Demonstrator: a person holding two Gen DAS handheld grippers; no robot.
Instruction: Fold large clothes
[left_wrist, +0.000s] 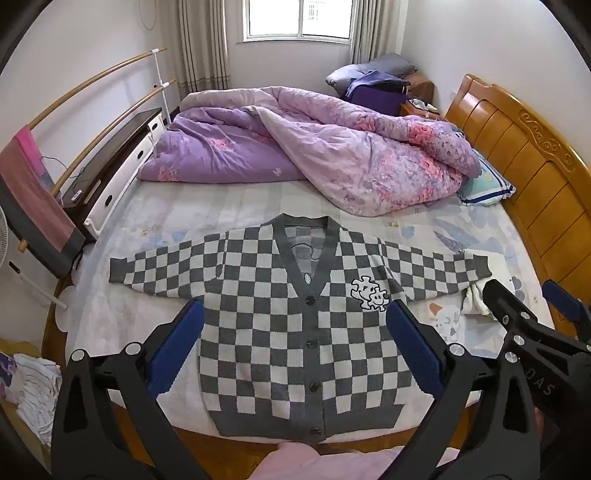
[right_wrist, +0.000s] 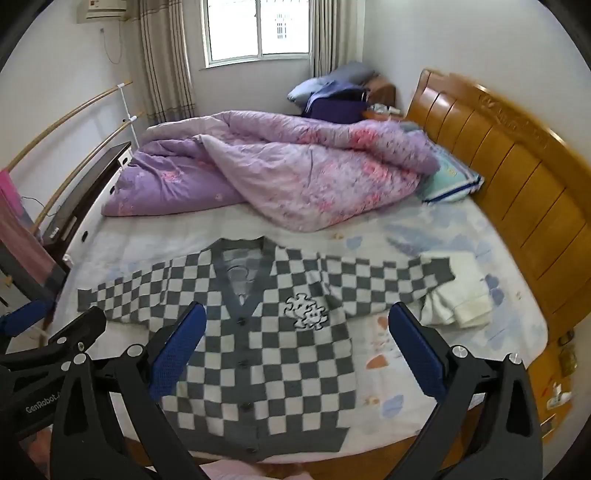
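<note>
A grey and white checkered cardigan (left_wrist: 280, 317) lies flat and buttoned on the bed, sleeves spread left and right, hem at the near edge. It also shows in the right wrist view (right_wrist: 258, 354). My left gripper (left_wrist: 295, 317) hovers open above the cardigan's body, holding nothing. My right gripper (right_wrist: 297, 319) is open and empty above the cardigan's right half. The right gripper also shows at the right of the left wrist view (left_wrist: 528, 295). The left gripper shows at the left of the right wrist view (right_wrist: 48, 317).
A crumpled purple quilt (left_wrist: 314, 147) fills the far half of the bed. A white folded cloth (right_wrist: 458, 295) lies under the right sleeve end. A wooden headboard (left_wrist: 528, 177) stands on the right. A dark cabinet (left_wrist: 110, 158) and drying rails stand on the left.
</note>
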